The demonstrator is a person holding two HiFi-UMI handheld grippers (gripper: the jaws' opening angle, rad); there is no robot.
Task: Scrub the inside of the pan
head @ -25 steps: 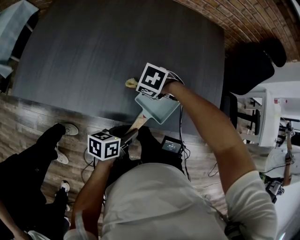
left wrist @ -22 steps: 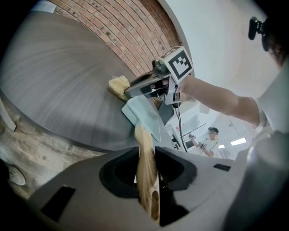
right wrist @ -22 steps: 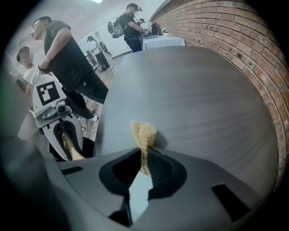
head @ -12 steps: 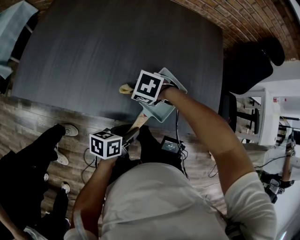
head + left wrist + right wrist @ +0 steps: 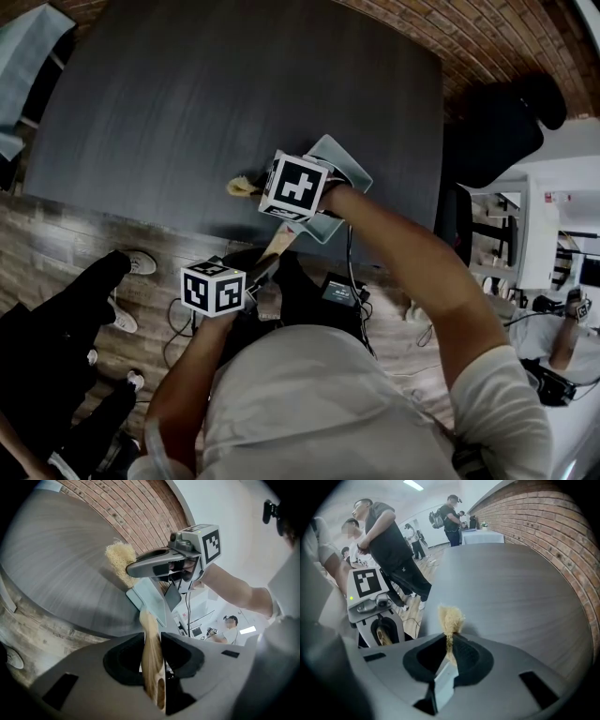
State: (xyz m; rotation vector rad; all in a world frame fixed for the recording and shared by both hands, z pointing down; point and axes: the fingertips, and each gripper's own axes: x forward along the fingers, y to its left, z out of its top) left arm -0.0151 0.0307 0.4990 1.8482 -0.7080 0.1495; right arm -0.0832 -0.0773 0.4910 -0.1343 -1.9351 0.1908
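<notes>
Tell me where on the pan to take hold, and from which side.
Grip the wooden handle, coming from its free end nearest the person, as the left tongs do now. It is slim enough to sit between the jaws and juts straight out of the pan, whose wide body would likely not fit.

We wear a pale short-sleeved shirt [image 5: 309, 403]. Our left gripper [image 5: 152, 651] and right gripper [image 5: 450, 648] are grey moulded shells, black-hollowed just behind the fingers. Further back each bears a white cube [image 5: 211, 289] printed with black square markers, and thin cables [image 5: 187, 604] trail from the right one.
</notes>
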